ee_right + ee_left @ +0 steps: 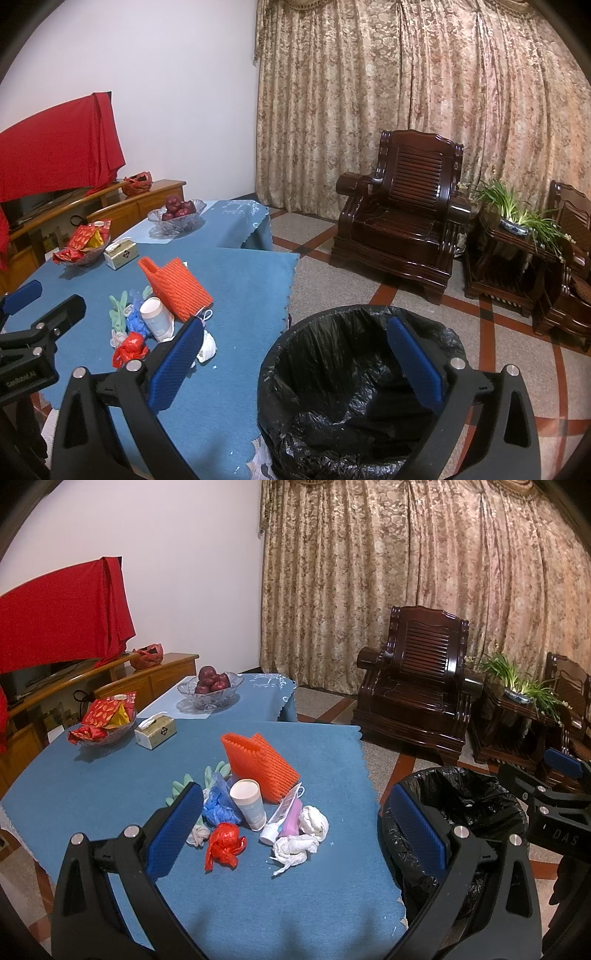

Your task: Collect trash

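Step in hand, I'd judge: the start, nothing picked up yet and the whole litter pile on the blue tablecloth (pixel 92 786).

L to R across the pile: pale green rubber gloves (pixel 181 786), crumpled blue plastic bag (pixel 218 805), knotted red plastic bag (pixel 223 843), white paper cup (pixel 249 805) tipped back w/ mouth up and away from the camera, orange foam mesh sleeve (pixel 262 766), white-capped tube (pixel 282 816), two crumpled white tissues (pixel 301 836).

Tube's long axis runs diagonally, cap toward the near edge, crimped end toward the mesh sleeve. It leans on the pink item beside it.

Left gripper (pixel 299 823) hangs above the pile, jaws spread wide, nothing between them.

Right gripper (pixel 295 363) is likewise spread and empty, over the black-lined round trash bin (pixel 332 387), which stands on the floor just beside the table's right edge.

Next move prob. calls for lowering one gripper onto a loose outer piece, e.g. a tissue or the red bag, closing across its narrow width, then carrying it right to the bin.
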Action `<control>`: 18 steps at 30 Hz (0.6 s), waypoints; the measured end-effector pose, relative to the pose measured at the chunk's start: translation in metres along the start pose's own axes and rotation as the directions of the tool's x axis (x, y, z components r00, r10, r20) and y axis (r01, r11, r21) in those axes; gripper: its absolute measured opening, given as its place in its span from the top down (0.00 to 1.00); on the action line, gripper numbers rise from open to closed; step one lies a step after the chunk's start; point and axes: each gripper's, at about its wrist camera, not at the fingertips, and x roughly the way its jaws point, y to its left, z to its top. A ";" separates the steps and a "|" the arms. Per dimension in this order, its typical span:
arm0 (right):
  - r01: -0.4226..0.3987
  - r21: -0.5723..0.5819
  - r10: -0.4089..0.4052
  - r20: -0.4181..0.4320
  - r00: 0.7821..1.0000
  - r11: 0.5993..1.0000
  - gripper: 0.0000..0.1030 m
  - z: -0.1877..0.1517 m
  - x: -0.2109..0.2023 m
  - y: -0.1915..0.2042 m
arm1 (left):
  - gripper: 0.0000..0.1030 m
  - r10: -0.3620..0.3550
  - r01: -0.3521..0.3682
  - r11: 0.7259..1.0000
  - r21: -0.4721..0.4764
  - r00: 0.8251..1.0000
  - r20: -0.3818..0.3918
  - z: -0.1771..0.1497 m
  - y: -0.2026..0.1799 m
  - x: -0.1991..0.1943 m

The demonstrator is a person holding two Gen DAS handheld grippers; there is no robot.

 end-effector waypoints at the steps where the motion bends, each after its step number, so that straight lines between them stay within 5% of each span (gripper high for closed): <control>1: 0.000 -0.001 0.000 -0.001 1.000 1.000 0.06 0.000 0.000 0.000 | 0.05 0.000 0.000 1.000 0.001 1.000 0.001 0.000 0.000 0.000; 18: 0.000 -0.001 0.000 -0.002 1.000 1.000 0.06 0.000 -0.001 0.000 | 0.05 0.000 0.000 1.000 -0.002 1.000 -0.002 0.000 0.000 0.000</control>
